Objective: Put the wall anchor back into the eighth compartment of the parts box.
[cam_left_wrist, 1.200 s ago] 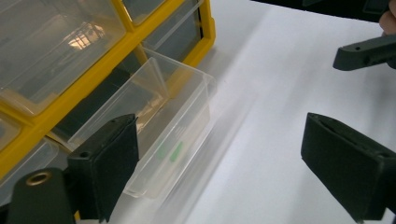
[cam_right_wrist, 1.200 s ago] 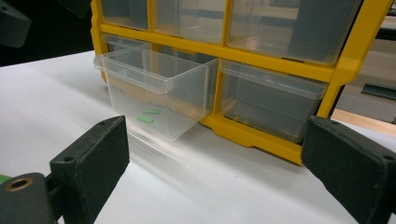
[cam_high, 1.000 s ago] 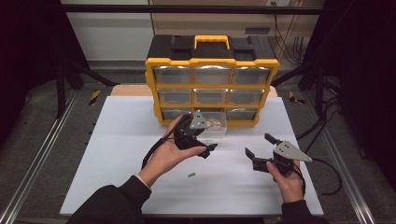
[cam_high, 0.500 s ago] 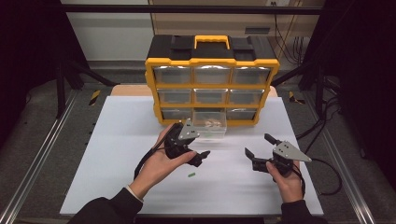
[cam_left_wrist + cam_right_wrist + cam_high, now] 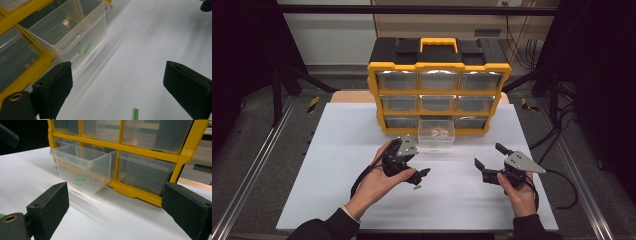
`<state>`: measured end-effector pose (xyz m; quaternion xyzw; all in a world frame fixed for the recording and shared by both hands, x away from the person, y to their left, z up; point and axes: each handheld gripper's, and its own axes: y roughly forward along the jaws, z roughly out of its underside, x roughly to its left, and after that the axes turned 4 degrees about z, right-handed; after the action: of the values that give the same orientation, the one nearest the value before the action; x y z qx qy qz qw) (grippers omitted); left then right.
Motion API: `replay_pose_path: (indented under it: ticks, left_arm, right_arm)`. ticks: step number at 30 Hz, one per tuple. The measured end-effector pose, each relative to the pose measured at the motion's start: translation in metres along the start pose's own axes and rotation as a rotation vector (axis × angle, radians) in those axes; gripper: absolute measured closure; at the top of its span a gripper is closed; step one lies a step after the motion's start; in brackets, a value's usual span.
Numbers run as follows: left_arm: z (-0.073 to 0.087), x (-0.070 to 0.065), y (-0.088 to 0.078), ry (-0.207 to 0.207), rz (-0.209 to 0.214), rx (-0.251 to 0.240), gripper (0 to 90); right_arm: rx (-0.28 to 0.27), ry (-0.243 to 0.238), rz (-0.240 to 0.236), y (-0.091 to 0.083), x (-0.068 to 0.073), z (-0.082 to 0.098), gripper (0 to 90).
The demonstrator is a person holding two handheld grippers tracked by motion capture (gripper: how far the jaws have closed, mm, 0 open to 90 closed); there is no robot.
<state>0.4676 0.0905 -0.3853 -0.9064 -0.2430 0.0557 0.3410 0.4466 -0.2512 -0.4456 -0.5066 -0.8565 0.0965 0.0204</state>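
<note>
White table (image 5: 337,165) carries a yellow drawer cabinet (image 5: 439,85), dark surroundings.

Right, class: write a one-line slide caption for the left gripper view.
Open left gripper above a green piece on the white table, beside the pulled-out clear drawer holding two more.

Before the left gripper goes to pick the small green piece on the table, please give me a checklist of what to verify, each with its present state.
1. Left gripper open wide enough: ok.
2. Green piece lies between the jaws' line, near the bottom edge of the left gripper view: ok.
3. Piece lies free on the white table, nothing touching it: ok.
4. Pulled-out clear drawer is open, two green pieces inside: ok.
5. Right gripper open, well apart from the piece: ok.
6. Jaw height above the table: cannot tell.
</note>
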Motion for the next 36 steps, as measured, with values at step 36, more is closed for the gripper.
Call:
replay_pose_path:
  ticks: [36]
  left_arm:
    - [0.026, -0.004, 0.03, -0.034, 0.087, 0.153, 8.6]
  right_arm:
    - [0.0, -0.004, 0.004, 0.0, 0.0, -0.001, 7.7]
